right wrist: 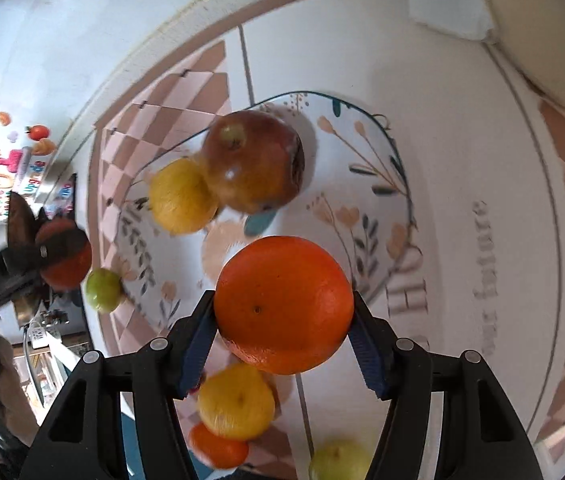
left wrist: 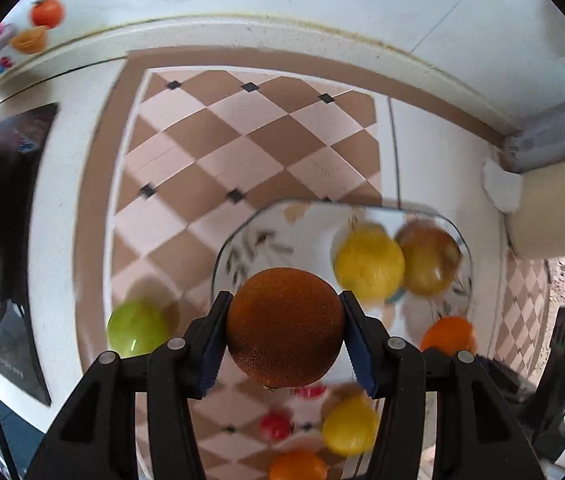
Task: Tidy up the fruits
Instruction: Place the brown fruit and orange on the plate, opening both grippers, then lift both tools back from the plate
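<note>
My left gripper (left wrist: 284, 330) is shut on a dark orange (left wrist: 284, 326) and holds it above the near-left edge of the floral plate (left wrist: 266, 236). My right gripper (right wrist: 284, 312) is shut on a bright orange (right wrist: 284, 304) above the plate (right wrist: 362, 184). On the plate lie a yellow lemon (right wrist: 182, 196) and a red-brown pomegranate (right wrist: 254, 160); they also show in the left wrist view, lemon (left wrist: 368, 266) and pomegranate (left wrist: 428, 260). The left gripper with its dark orange (right wrist: 64, 254) shows at the left of the right wrist view.
A green apple (left wrist: 136, 326) lies left of the plate on the checked mat (left wrist: 222, 140). More fruit lies near me: a lemon (right wrist: 236, 400), an orange (right wrist: 218, 446), a yellow-green fruit (right wrist: 338, 460), a red fruit (left wrist: 276, 426). A cushion (left wrist: 554, 208) sits at right.
</note>
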